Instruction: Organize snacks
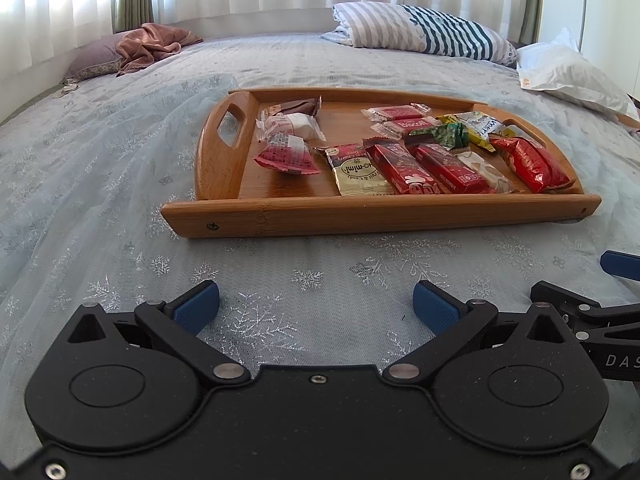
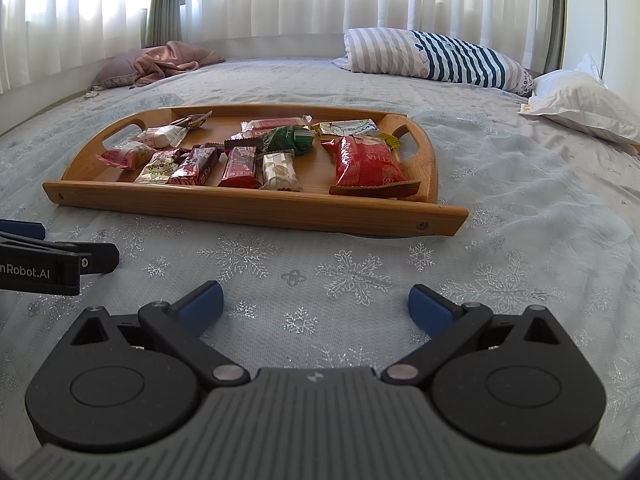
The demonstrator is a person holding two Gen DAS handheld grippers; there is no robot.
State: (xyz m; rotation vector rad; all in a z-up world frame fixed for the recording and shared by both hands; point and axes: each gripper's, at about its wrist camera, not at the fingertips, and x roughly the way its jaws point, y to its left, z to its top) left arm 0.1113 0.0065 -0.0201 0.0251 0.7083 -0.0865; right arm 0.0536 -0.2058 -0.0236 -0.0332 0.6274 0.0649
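Bed (image 1: 100, 184) with snowflake cover, wooden tray (image 1: 360, 212) of wrapped snacks (image 1: 432, 164), left gripper (image 1: 316, 304) and right gripper (image 2: 316, 304) both spread wide, empty, near the tray.

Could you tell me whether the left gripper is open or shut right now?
Open: the left gripper has its blue fingertips spread wide, with only bedspread between them.

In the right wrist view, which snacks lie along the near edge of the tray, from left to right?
Pink packet → cream mini packet → two dark red bars → white packet → big red bag.
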